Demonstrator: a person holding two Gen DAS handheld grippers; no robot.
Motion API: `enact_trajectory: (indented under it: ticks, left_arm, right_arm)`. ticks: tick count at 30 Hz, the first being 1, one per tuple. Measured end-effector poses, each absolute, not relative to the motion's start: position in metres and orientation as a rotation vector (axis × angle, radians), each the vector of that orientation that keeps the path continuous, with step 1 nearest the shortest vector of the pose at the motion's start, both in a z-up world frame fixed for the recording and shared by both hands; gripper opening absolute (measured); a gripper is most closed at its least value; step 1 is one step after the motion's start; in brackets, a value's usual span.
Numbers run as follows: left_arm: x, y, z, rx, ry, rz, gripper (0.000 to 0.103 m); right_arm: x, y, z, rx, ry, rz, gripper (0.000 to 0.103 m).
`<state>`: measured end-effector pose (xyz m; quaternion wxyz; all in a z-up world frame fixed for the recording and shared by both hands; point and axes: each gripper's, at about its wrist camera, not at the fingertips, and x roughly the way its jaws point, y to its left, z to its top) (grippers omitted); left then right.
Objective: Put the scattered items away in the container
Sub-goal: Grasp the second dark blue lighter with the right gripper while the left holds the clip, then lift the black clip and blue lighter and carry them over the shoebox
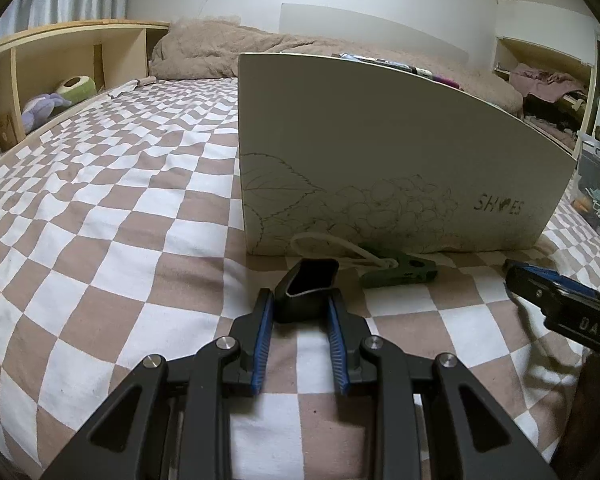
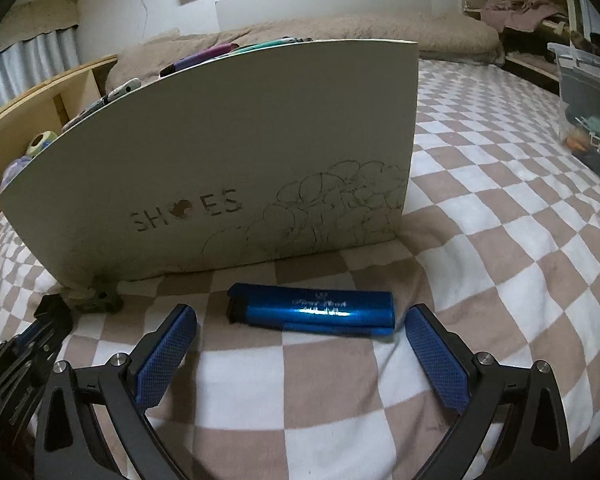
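Observation:
A cream shoe box (image 1: 380,148) marked SHOES stands on the checked bed cover, with several items poking above its rim. My left gripper (image 1: 300,300) is shut on a small hollow black cap (image 1: 306,290), just in front of the box. A green clip with a white cord loop (image 1: 396,270) lies against the box's base. In the right wrist view a shiny blue lighter-like case (image 2: 312,312) lies flat before the shoe box (image 2: 228,160). My right gripper (image 2: 300,328) stands open, its blue pads on either side of the case without touching it.
The checked bed cover (image 1: 120,200) stretches to the left. A wooden shelf (image 1: 60,64) with soft toys runs along the far left. A beige blanket (image 1: 228,48) is piled behind the box. A clear plastic bin (image 2: 588,108) stands at the right.

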<state>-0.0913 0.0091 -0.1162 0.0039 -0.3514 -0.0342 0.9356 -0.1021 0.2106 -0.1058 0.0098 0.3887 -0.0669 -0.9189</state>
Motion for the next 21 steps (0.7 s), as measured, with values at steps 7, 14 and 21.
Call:
enact_trajectory:
  ticks: [7, 14, 21]
  left_arm:
    - [-0.091, 0.007, -0.116, -1.097, -0.131, 2.931, 0.026]
    - [-0.090, 0.007, -0.115, -1.091, -0.113, 2.941, 0.026]
    - [-0.088, 0.008, -0.114, -1.089, -0.112, 2.945, 0.026]
  right_arm:
    - [-0.101, 0.217, -0.108, 1.191, -0.223, -2.898, 0.082]
    - [-0.095, 0.208, -0.106, 1.178, -0.125, -2.866, 0.082]
    - [-0.071, 0.208, -0.105, 1.165, -0.024, -2.842, 0.082]
